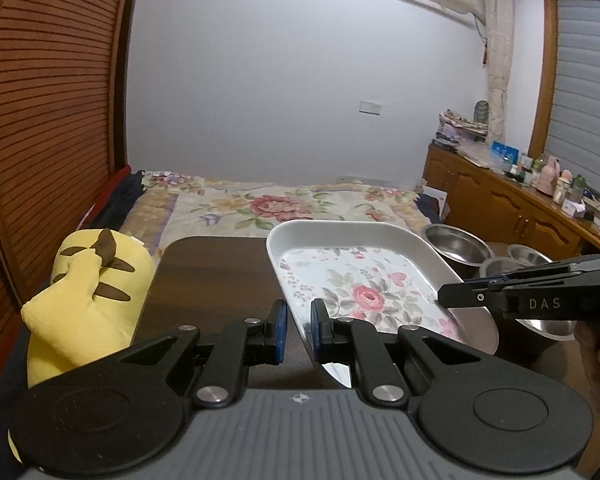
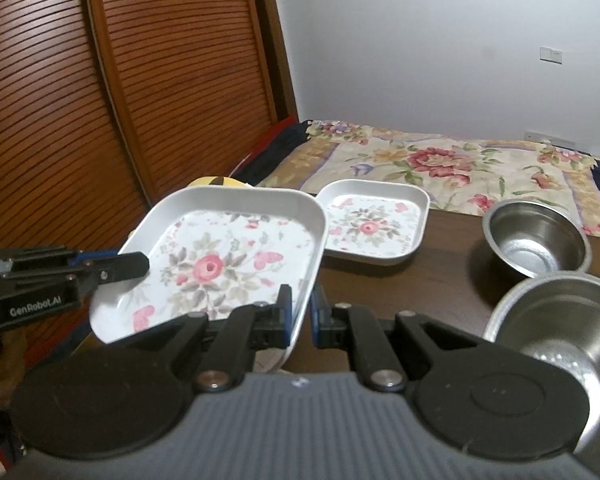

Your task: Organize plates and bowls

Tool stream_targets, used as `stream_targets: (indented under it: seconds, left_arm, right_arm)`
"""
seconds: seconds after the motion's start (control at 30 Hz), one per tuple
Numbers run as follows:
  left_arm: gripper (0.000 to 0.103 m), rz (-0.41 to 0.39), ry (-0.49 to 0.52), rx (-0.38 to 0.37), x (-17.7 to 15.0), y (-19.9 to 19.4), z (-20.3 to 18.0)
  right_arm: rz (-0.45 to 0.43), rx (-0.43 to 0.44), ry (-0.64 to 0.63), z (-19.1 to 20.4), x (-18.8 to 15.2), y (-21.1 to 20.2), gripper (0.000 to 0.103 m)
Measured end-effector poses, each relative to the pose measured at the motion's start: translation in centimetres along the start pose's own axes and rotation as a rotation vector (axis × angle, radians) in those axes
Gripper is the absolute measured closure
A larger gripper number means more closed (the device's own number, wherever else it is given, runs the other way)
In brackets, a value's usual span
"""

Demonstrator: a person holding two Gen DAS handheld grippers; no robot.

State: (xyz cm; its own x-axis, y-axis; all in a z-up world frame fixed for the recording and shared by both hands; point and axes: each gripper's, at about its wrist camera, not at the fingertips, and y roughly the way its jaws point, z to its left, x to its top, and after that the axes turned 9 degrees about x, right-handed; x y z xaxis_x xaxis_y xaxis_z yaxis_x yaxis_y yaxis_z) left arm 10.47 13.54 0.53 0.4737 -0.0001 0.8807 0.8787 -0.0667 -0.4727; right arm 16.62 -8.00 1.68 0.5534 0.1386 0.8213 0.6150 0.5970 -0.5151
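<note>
A large square white plate (image 2: pixel 224 256) with a pink rose print and raised rim is off the dark tabletop (image 2: pixel 432 280), tilted, pinched at two opposite edges. A smaller matching plate (image 2: pixel 374 222) lies flat behind it. Two empty steel bowls (image 2: pixel 536 236) (image 2: pixel 560 320) sit to the right, close together, the nearer tipped

Left tongs (image 1: pixel 299 330) were clamped on the near-left rim of the large floral plate (image 2: pixel 220 264), angled downward. Right tongs (image 2: pixel 301 316) were clamped on the plate's opposite rim, also angled downward. Both sets of blue pads pinched the rim edge-on. A hand (image 1: pixel 598 364) gripped the right tool's handle beside the plate.
</note>
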Motion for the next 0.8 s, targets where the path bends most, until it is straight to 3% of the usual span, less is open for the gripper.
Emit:
stream_targets:
  seconds: [0.43,0.8]
  left_arm:
    - [0.090,0.006,0.040,-0.019,-0.8,-1.0,-1.5]
    - [0.090,0.067,0.036,-0.046,-3.6,-0.5,-2.2]
  right_arm:
    - [-0.013,0.004,0.008,-0.6,-1.5,-1.8,0.092]
    - [0.027,-0.008,-0.010,-0.8,-4.4,-2.5,0.092]
